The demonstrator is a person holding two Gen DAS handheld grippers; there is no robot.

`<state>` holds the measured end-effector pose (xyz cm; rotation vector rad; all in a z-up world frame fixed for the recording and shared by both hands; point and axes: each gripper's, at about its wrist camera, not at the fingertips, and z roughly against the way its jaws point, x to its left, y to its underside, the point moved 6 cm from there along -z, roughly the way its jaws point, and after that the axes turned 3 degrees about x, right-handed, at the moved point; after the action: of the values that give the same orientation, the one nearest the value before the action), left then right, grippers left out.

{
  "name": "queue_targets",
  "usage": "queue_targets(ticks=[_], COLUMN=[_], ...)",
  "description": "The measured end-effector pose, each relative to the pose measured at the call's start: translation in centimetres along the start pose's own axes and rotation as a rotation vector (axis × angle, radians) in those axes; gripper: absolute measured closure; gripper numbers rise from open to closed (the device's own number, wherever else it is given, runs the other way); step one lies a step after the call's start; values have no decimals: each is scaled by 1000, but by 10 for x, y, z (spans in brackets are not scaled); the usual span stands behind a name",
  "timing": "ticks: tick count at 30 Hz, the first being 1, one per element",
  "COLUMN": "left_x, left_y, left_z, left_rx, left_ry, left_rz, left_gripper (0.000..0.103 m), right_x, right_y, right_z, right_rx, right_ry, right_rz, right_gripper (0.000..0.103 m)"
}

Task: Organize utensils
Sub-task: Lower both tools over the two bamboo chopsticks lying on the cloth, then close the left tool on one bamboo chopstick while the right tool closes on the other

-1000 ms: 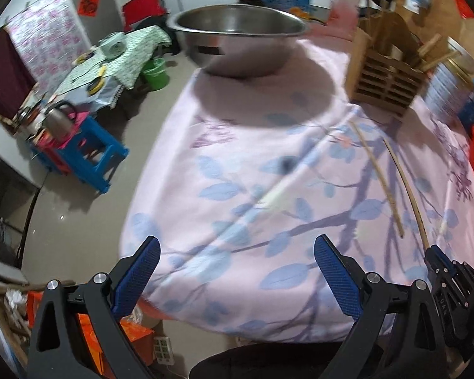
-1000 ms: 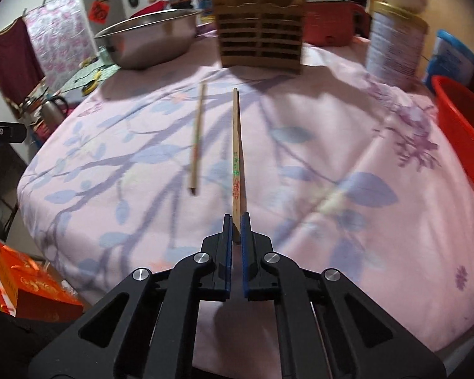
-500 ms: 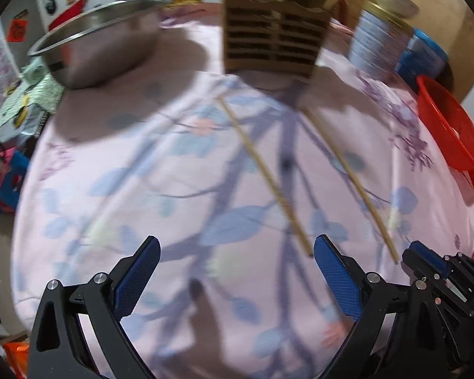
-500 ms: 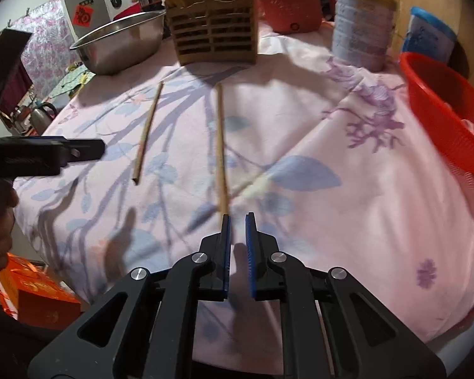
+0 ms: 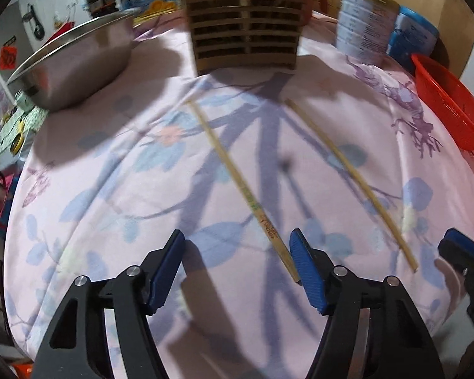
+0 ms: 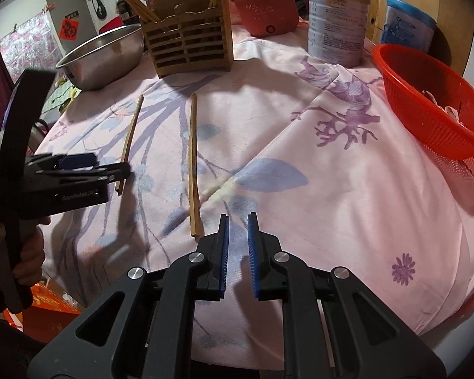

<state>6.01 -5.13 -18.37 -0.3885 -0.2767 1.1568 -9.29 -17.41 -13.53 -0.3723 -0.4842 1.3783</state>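
Two wooden chopsticks lie side by side on the pink floral cloth. The left chopstick (image 5: 237, 177) (image 6: 131, 139) has its near end between the closing jaws of my left gripper (image 5: 237, 237) (image 6: 117, 170), close to the right finger; the pads do not touch it. The right chopstick (image 5: 347, 173) (image 6: 192, 170) lies loose just left of my right gripper (image 6: 238, 218) (image 5: 458, 252), whose jaws stand slightly apart with nothing between them. A slatted wooden utensil holder (image 5: 243, 31) (image 6: 189, 44) with several chopsticks in it stands at the back.
A steel bowl (image 5: 75, 63) (image 6: 101, 60) sits back left, a tall tin (image 5: 366, 25) (image 6: 335, 31) back right, and a red basket (image 6: 426, 110) (image 5: 448, 104) at the right edge. A red cooker (image 6: 265, 9) stands behind the holder. A hand (image 6: 25, 252) holds the left gripper.
My right gripper let go of its chopstick, which now lies on the cloth, and shifted right. My left gripper swung in from the table's left side over the left chopstick and narrowed its jaws.
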Motion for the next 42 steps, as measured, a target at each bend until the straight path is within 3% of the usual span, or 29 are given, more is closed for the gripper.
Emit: queue_targets(ticks=[7, 13, 18, 26, 30, 38, 41, 42], left_x=[50, 46, 35, 32, 32, 30, 29, 28], left_y=[18, 22, 21, 22, 24, 31, 33, 33], left_z=[11, 15, 16, 15, 16, 19, 21, 22], left_rx=[16, -12, -36, -72, -98, -162, -188, -192], left_ry=[-4, 27, 8, -21, -21, -18, 0, 10], left_rz=[83, 93, 51, 43, 40, 19, 7, 1], left_gripper=[35, 42, 48, 48, 48, 50, 67, 85], right_x=[15, 24, 23, 26, 27, 31, 32, 32], right_y=[-2, -1, 1, 7, 8, 9, 11, 11], right_z=[-4, -3, -6, -10, -15, -23, -23, -23], right_rx=[-7, -12, -3, 0, -15, -129, -165, -168], right_ry=[-41, -57, -70, -88, -85, -43, -29, -33], right_rz=[-2, 14, 3, 20, 17, 65, 80, 79], right_gripper=[88, 88, 88, 87, 82, 85, 86, 91])
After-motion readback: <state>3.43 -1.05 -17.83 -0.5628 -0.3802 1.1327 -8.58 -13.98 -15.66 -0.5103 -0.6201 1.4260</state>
